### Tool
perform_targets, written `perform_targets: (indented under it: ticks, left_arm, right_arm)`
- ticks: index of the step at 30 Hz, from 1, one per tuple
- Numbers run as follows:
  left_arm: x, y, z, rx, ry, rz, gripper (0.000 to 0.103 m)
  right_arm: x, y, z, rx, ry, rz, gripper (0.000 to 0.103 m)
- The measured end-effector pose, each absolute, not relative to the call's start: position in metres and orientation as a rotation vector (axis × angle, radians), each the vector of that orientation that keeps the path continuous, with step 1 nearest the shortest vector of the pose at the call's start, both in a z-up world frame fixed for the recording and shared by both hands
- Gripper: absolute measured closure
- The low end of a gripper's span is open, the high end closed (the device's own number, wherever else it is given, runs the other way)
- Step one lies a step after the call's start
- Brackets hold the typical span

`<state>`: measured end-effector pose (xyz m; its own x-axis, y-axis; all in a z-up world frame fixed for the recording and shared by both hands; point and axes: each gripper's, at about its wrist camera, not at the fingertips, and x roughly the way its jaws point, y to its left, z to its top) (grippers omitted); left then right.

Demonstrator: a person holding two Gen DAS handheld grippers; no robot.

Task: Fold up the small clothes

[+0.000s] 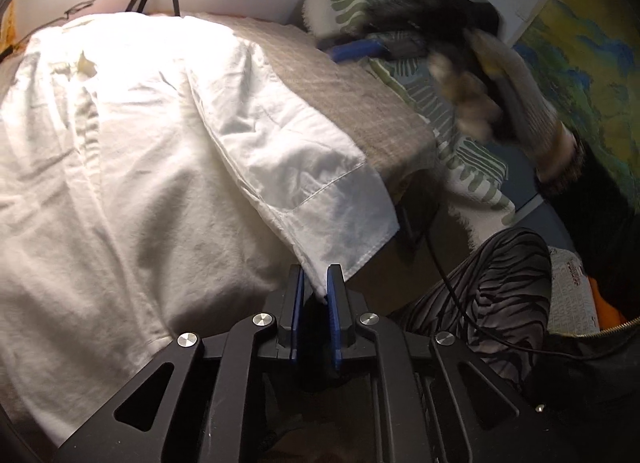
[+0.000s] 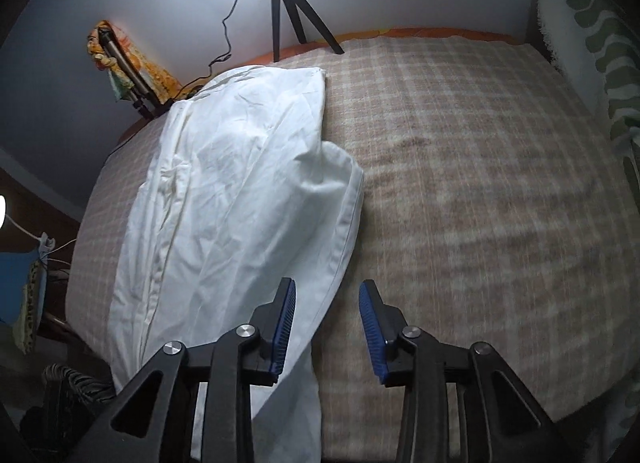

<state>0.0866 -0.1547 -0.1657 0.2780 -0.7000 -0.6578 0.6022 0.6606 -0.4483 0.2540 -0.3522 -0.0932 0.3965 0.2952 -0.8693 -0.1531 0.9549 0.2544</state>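
White cloth is what you are working with: a white shirt lies spread on the checked blanket that covers the bed. In the right wrist view it makes a long shape that runs from about 6 o'clock, close to you, up to 12 o'clock, toward the little black tripod at the far edge of the bed.

Your left gripper has its fingers pressed onto the corner of the sleeve cuff. The cloth goes down right between the two blue pads, so you are pinching it. From those fingers the sleeve stretches away toward 11 o'clock, up to the body of the shirt.

Your right gripper has its fingers spread wide with nothing between them. The near edge of the shirt sits just beside its left finger, at about 10 o'clock, and partly under that finger. Bare blanket fills the gap and everything out to 3 o'clock.

So the left gripper is the one that has the shirt, and the right one is close but free. I think the next move is to carry the pinched sleeve across the long shape of the shirt, toward 10 o'clock from the left fingers. The right fingers would need to slide a bit to their left to help.
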Motion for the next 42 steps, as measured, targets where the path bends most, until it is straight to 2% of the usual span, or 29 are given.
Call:
perform_targets:
  ticks: [4,9,16,17,19,21,23,27,31,33,35,36,37,39,41,42]
  left_arm:
    - [0.094,-0.145,-0.155,-0.101,0.923,-0.859,0.079]
    - [0.123,-0.146,-0.161,-0.150,0.979,-0.838,0.079]
    - [0.128,-0.160,-0.173,-0.123,0.981,-0.829,0.082]
    - [0.127,-0.162,-0.172,-0.121,0.971,-0.828,0.083]
    - [0.125,-0.164,-0.169,-0.127,0.957,-0.843,0.093]
    - [0.123,-0.168,-0.166,-0.129,0.934,-0.853,0.095]
    - [0.122,-0.174,-0.163,-0.128,0.923,-0.862,0.097]
    - [0.121,-0.182,-0.168,-0.114,0.934,-0.868,0.097]
    - [0.121,-0.170,-0.169,-0.131,0.938,-0.842,0.097]
    - [0.121,-0.165,-0.169,-0.145,0.941,-0.836,0.097]
    - [0.121,-0.162,-0.170,-0.146,0.946,-0.831,0.097]
    - [0.120,-0.159,-0.171,-0.147,0.947,-0.828,0.097]
    - [0.120,-0.159,-0.172,-0.149,0.950,-0.825,0.097]
    - [0.120,-0.158,-0.173,-0.156,0.956,-0.825,0.097]
    - [0.120,-0.155,-0.174,-0.158,0.955,-0.825,0.097]
    - [0.120,-0.156,-0.173,-0.159,0.955,-0.827,0.097]
  right_arm:
    - [0.193,-0.345,-0.090,0.193,1.130,0.376,0.062]
    - [0.142,-0.320,-0.110,0.188,1.170,0.471,0.054]
    - [0.132,-0.292,-0.145,0.110,1.224,0.486,0.056]
    - [0.133,-0.289,-0.149,0.097,1.231,0.486,0.059]
    - [0.136,-0.289,-0.157,0.124,1.261,0.496,0.087]
    - [0.138,-0.300,-0.160,0.257,1.282,0.538,0.098]
    - [0.134,-0.314,-0.155,0.390,1.264,0.598,0.099]
    - [0.125,-0.346,-0.160,0.521,1.273,0.601,0.099]
    - [0.121,-0.359,-0.182,0.509,1.318,0.502,0.099]
    - [0.120,-0.360,-0.179,0.507,1.277,0.515,0.093]
    - [0.118,-0.359,-0.174,0.483,1.257,0.514,0.064]
    - [0.117,-0.359,-0.170,0.480,1.235,0.506,0.041]
    - [0.117,-0.358,-0.168,0.473,1.218,0.509,0.038]
    - [0.115,-0.349,-0.169,0.419,1.222,0.521,0.042]
    - [0.121,-0.336,-0.171,0.377,1.238,0.528,0.055]
    - [0.123,-0.331,-0.173,0.365,1.252,0.534,0.068]
